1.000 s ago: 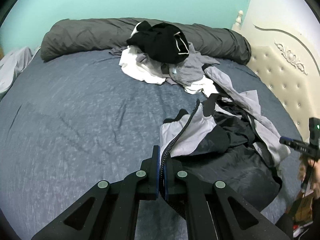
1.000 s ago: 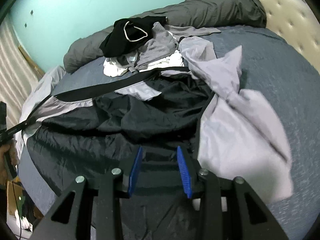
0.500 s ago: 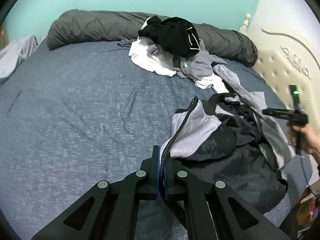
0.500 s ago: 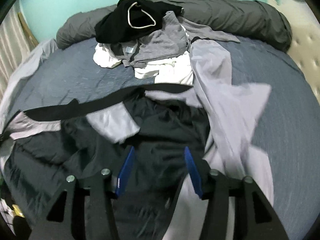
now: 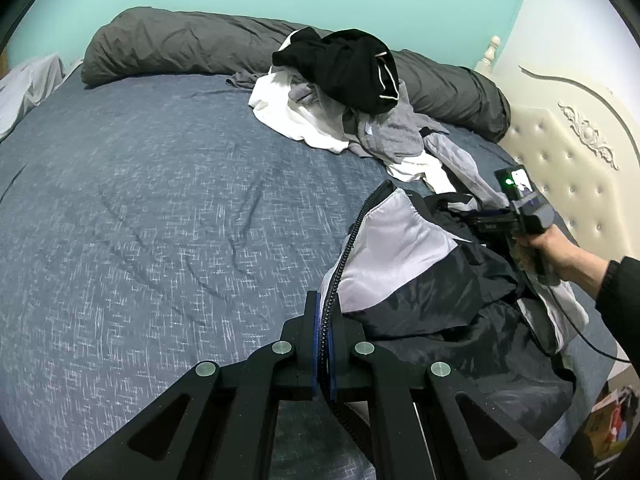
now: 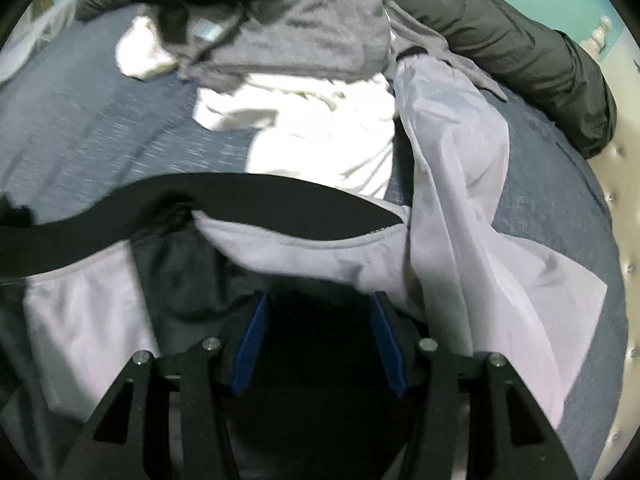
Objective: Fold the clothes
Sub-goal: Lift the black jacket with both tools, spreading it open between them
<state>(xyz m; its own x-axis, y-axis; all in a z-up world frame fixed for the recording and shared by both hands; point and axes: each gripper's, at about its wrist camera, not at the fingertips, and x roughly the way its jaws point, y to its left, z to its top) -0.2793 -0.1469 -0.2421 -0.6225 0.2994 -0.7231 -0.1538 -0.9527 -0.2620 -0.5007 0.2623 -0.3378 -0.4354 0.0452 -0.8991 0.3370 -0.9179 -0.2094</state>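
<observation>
Blue-grey bedspread (image 5: 160, 208) fills left wrist frame; dark grey bolster (image 5: 192, 46) along top. Clothes heap (image 5: 344, 92) upper centre, black garment topmost, white and grey beneath. Black-and-lilac jacket (image 5: 404, 256) crumpled lower right on bedspread, sleeve trailing toward heap. Your left gripper (image 5: 325, 312) clenched on jacket's black ribbed hem, bottom centre. Your right gripper (image 6: 320, 332), bottom centre of right wrist frame, released, blue pads spread, low over jacket's dark lining.

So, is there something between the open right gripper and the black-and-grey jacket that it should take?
Nothing visible. The right gripper is open directly over the jacket, no other garment between. The left gripper already pinches the jacket's ribbed edge.
</observation>
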